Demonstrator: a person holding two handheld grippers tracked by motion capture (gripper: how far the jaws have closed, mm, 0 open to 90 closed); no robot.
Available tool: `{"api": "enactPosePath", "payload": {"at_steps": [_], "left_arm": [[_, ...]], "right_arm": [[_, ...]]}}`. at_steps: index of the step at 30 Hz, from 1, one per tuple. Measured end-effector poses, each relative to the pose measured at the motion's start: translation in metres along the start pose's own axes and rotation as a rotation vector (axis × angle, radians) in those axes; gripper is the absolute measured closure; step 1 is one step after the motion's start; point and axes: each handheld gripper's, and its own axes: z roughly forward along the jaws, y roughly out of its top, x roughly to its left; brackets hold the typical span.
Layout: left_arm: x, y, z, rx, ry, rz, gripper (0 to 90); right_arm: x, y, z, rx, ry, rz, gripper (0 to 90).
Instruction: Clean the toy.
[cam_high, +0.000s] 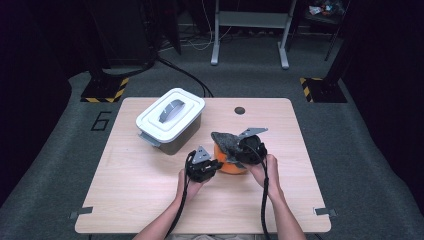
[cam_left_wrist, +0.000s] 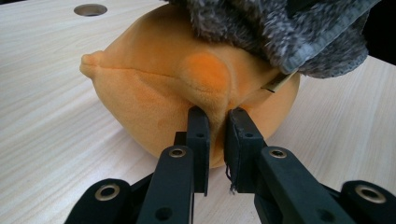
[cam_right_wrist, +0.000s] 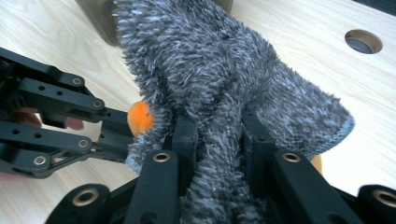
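High view: orange plush (cam_high: 231, 164) sitting mid-tabletop, nearer front edge. Left claw (cam_left_wrist: 215, 122) pinching plush seam, anchoring. Right claw (cam_right_wrist: 218, 140) gripping grey fuzzy cover (cam_right_wrist: 224, 70), peeling upward. Advice: keep anchor firm, pull straight, avoid snagging.

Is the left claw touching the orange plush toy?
Touching. In the left gripper view, the left claw is shut on a fold of the orange plush toy.

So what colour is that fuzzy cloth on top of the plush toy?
Mottled dark grey flecked with lighter grey: the fuzzy cloth shows best in the right gripper view.
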Motion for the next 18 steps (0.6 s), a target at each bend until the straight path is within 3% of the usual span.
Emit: {"api": "enactPosePath", "payload": {"at_steps": [2, 3, 11, 18], "left_arm": [[-0.001, -0.001, 0.000, -0.004, -0.003, -0.020, 80.8], [0.000, -0.001, 0.000, -0.002, 0.000, -0.005, 80.8], [0.000, -0.001, 0.000, -0.004, -0.001, -0.005, 80.8], [0.000, -0.001, 0.000, -0.003, -0.004, 0.001, 80.8]], "right_arm": [[0.000, -0.001, 0.002, -0.006, -0.007, -0.005, 71.2], [0.001, -0.001, 0.002, 0.000, -0.008, -0.009, 71.3], [0.000, -0.001, 0.001, 0.007, -0.038, -0.024, 71.3], [-0.009, -0.007, -0.003, -0.001, -0.057, 0.006, 71.3]]}}
